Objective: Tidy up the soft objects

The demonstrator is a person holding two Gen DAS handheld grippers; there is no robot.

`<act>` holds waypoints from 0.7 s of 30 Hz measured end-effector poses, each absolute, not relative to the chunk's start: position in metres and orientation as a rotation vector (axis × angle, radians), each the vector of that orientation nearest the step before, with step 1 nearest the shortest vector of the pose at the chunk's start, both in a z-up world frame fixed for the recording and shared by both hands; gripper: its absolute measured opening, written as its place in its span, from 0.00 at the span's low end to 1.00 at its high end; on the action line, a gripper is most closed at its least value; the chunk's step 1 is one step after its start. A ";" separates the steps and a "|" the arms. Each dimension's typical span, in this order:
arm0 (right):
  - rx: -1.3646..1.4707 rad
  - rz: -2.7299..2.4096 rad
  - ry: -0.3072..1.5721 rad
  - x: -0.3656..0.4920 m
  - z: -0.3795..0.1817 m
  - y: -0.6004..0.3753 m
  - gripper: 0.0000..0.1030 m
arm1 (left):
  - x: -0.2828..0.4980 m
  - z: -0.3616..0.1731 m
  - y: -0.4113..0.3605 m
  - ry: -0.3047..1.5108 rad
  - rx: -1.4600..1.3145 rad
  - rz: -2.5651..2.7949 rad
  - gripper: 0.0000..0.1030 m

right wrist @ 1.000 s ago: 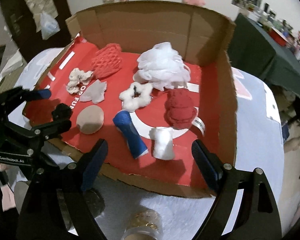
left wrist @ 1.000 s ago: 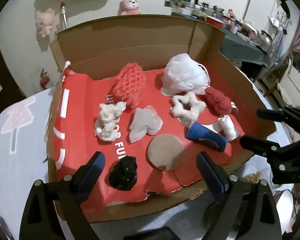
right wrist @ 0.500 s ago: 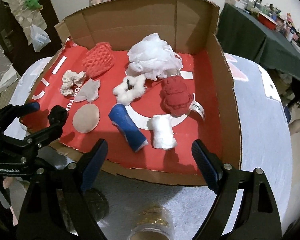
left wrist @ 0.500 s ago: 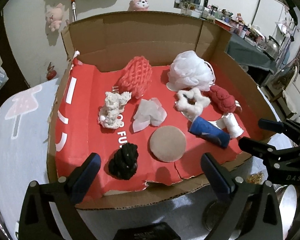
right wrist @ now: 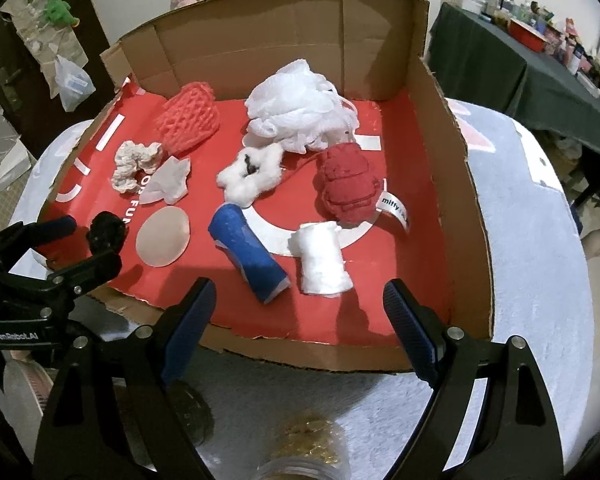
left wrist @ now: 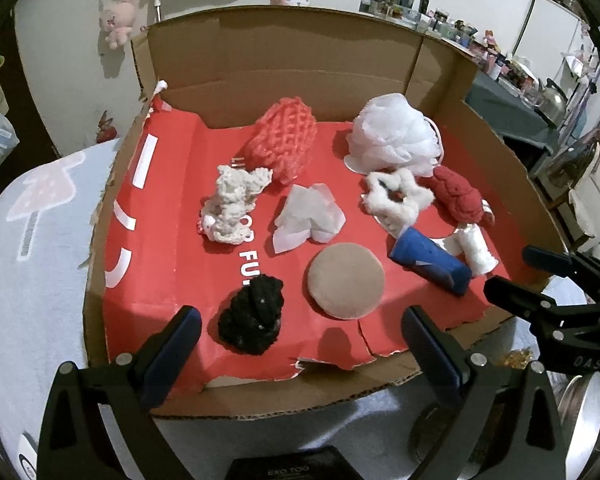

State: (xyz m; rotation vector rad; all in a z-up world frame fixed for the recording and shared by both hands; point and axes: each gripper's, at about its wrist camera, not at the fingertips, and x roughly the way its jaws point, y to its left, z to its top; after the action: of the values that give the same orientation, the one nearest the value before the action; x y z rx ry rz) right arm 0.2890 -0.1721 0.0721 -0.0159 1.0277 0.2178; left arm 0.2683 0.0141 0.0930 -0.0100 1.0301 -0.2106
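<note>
Cardboard box [left wrist: 284, 68] with soft objects on its red floor, left to right: cream scrunchie [left wrist: 232, 208], black scrunchie [left wrist: 252, 320], tan round pad [left wrist: 346, 280], blue roll [left wrist: 430, 260], white roll [right wrist: 322, 258]. Left gripper [left wrist: 300, 344] and right gripper [right wrist: 300, 320] are spread wide at the near edge, holding nothing.

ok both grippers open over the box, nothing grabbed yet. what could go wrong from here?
1. The blue roll and white roll lie almost touching; the right gripper, open wide, could pinch both.
2. The tan round pad lies flat on the red liner; the left gripper may slide over it or snag the torn liner edge.
3. The white mesh pouf overlaps the white scrunchie; lifting one could drag the other.
</note>
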 end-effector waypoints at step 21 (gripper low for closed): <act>-0.024 0.209 1.016 0.285 0.072 -0.173 0.83 | 0.267 0.093 0.015 1.014 -0.007 -0.197 0.99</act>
State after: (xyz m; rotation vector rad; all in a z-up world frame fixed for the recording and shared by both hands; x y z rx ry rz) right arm 0.2854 -0.1730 0.0720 -0.0239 1.0158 0.2094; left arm 0.2672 0.0150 0.0931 -0.0074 1.0140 -0.1966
